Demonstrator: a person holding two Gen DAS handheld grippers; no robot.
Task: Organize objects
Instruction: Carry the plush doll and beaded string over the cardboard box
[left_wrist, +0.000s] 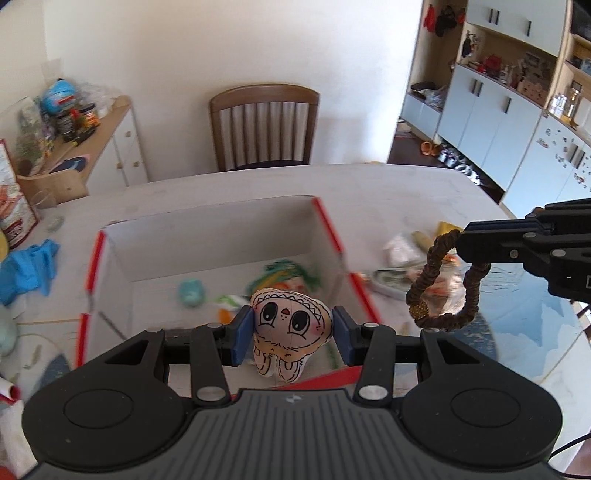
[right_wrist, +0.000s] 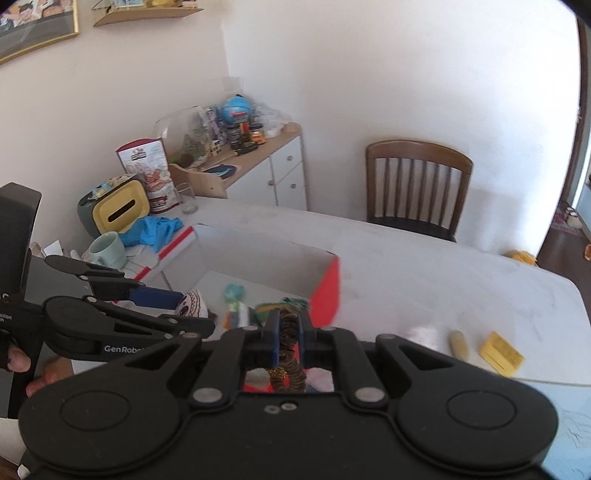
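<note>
The worktop (left_wrist: 369, 192) is a pale slab with a wooden chair (left_wrist: 264, 125) at its far edge and a low white cabinet (right_wrist: 284, 173) beyond its far-left corner. An open white cardboard box (left_wrist: 221, 236) with red-edged flaps sits near the middle of the worktop; inside it lie blurred items, among them a teal piece (left_wrist: 191, 291) and a green-and-orange bundle (left_wrist: 291, 273).

At the left edge of the worktop stand a yellow tissue holder (right_wrist: 120, 212), a pale green mug (right_wrist: 109, 249) and a crumpled blue cloth (left_wrist: 27, 269). Toward the right edge lie a flat yellow block (right_wrist: 501, 353) and, beside it, a small tan cylinder (right_wrist: 458, 343).

The left gripper (left_wrist: 292, 330) is clamped on a small stuffed figure (left_wrist: 290, 325) with big drawn eyes; the blue pads press its two sides, and it hangs over the near edge of the box, clear of the things inside. The right gripper (right_wrist: 289, 334) has its jaws pressed together on a brown braided loop (left_wrist: 443, 280) with a gold bead, which dangles in the air just to the right of the box, above the worktop's right half. A person's fingers (right_wrist: 16, 360) show at the left gripper's handle.
</note>
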